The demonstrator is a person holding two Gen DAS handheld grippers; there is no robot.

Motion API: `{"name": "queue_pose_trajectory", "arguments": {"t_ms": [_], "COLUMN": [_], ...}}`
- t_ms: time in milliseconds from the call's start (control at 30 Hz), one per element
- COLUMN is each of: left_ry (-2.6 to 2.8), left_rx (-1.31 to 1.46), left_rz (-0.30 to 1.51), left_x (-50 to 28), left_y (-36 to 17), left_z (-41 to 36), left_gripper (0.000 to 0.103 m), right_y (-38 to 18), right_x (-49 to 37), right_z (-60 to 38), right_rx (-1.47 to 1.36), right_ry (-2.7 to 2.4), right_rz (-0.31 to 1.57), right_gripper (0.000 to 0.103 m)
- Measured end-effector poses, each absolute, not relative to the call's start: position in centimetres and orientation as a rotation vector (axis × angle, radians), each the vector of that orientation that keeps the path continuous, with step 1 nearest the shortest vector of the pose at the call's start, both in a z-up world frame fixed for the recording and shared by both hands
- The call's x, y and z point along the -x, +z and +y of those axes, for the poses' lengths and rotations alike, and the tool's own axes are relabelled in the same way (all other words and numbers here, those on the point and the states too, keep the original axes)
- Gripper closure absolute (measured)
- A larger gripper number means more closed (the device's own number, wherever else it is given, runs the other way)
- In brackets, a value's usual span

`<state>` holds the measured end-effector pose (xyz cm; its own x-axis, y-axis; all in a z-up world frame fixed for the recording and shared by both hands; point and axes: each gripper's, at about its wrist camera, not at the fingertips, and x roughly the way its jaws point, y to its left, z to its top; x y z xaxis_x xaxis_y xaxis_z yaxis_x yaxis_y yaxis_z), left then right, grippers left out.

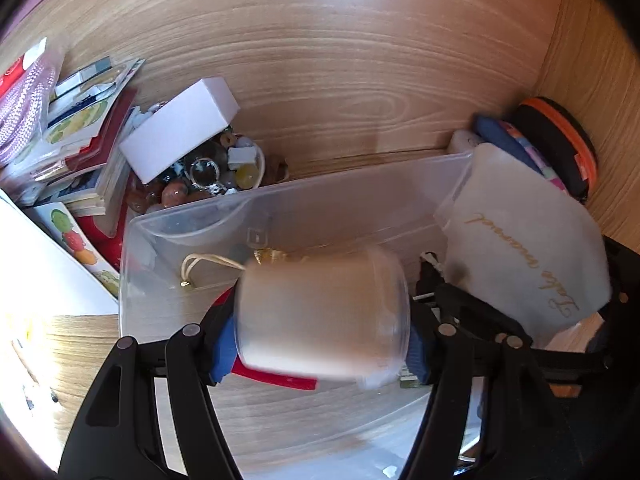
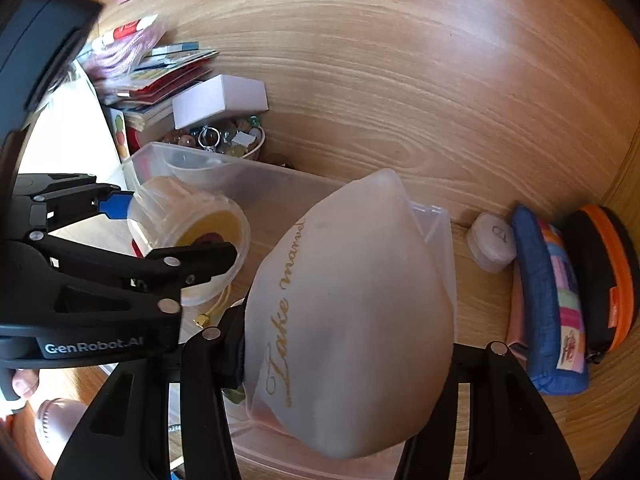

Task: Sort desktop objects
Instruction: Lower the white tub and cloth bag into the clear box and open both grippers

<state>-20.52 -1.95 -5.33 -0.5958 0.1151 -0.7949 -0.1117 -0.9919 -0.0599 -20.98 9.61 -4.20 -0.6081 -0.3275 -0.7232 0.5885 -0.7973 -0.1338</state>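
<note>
Right wrist view: biggest thing is the clear plastic bin (image 2: 280, 184), running from center left down to bottom center on the wooden desk (image 2: 400, 100).
Pouch: frosted white pouch (image 2: 352, 320) with gold script fills the lower middle, hanging over the bin. Looks soft and light, probably slippery, so I'd pinch it low across the body where it bulges.
Right gripper (image 2: 344, 360): jaws partway open and clamped on the pouch, one pad at each side.
Tub: small round lidded tub (image 1: 324, 316), bottom center of the left wrist view, over the bin's inside. Thin stiff plastic, light, likely to pop out or crack if squeezed hard; hold across top and bottom.
Left gripper (image 1: 320, 340): about half open, blue pads (image 1: 224, 344) pressing both ends of the tub lying sideways.
Leftovers: white box (image 1: 180, 128) on a bowl of beads (image 1: 224, 176), upper left; zip pouches (image 2: 560, 300) far right.
</note>
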Motion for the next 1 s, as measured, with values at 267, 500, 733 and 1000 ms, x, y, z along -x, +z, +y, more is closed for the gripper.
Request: {"name": "queue_pose_trajectory", "arguments": {"t_ms": [267,500,733,1000], "left_ry": [2.671,2.663,2.688,2.862], "left_rx": [1.397,1.395,1.286,1.087], "left_rz": [-0.058,-0.091,-0.089,-0.037], "left_x": [21.0,20.8,19.5,17.4], "left_y": [-6.2,-6.0,-4.2,-1.1], "left_z": [-2.4,-2.9,-3.1,-3.7], "left_gripper": [0.037,0.037,0.024,0.009], "right_y": [-4.6,-4.5,-3.9,-3.0], "right_x": [21.2,21.5,20.9,20.2], "right_z": [9.2,9.4,9.5,9.7], "right_rx": [-0.972,-0.982,-0.936,-0.891], "right_ry": [-2.401,-2.414,-2.433,-2.427], "right_rz": [0.527,0.506,0.514,0.485], "right_gripper": [0.046,0.028,0.021,0.02]}}
